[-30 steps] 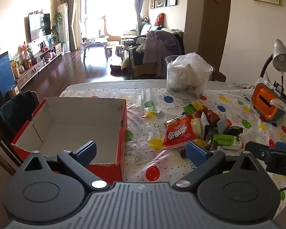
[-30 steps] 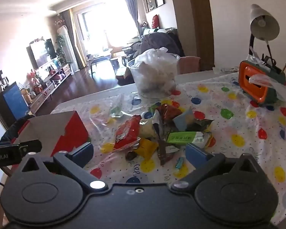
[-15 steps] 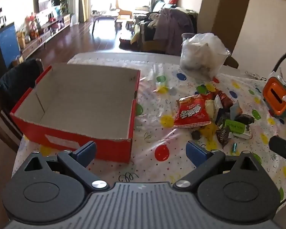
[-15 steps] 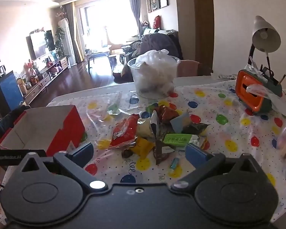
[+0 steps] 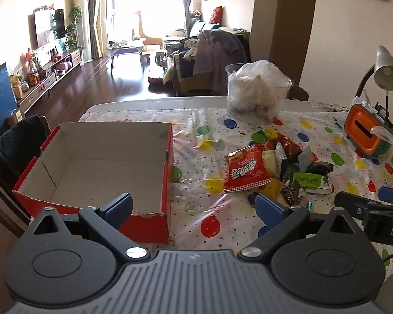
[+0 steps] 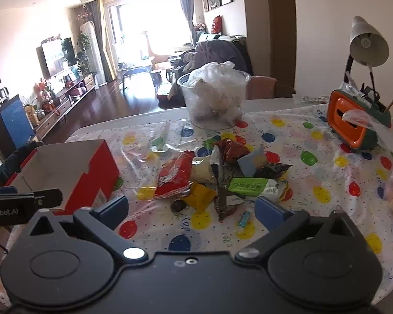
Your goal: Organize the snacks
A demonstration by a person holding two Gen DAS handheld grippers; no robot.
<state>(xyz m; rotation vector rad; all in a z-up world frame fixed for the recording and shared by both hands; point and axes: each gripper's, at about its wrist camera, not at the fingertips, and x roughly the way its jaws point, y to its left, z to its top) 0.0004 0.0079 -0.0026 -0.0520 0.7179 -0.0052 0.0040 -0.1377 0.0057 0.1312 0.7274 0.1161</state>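
Tablecloth (image 5: 222,225) of clear plastic, printed with coloured balloons, covers the dining table and carries everything noted below. Red cardboard box (image 5: 167,183), lidless and with nothing inside, sits at the table's left end; a dark garment hangs over a chair just beyond its left wall.

Left gripper (image 5: 194,206) is spread wide, holding nothing; its left blue pad (image 5: 118,206) shows over the box's near wall and its right pad over bare cloth short of the snacks. Right gripper (image 6: 191,209) is likewise spread wide and grasps nothing, its pads framing the near edge of the snack pile (image 6: 222,175) (no contact visible in either view).

The pile lies right of the box, apart from it, on the middle of the cloth. Red snack packet (image 5: 246,172) is its largest member, nearest the box; green-labelled bar (image 6: 251,185) lies on the pile's right side; yellow wrapper (image 6: 199,196) and a dark brown wrapper lie at the front; a small wrapped candy (image 6: 243,218) lies apart, nearest the right gripper.

Clear plastic tub (image 6: 214,99) stuffed with a white bag stands behind the pile. Orange and green desk organiser (image 6: 353,123) and a desk lamp (image 6: 366,44) occupy the far right corner. Living room with television and bright window lies beyond.
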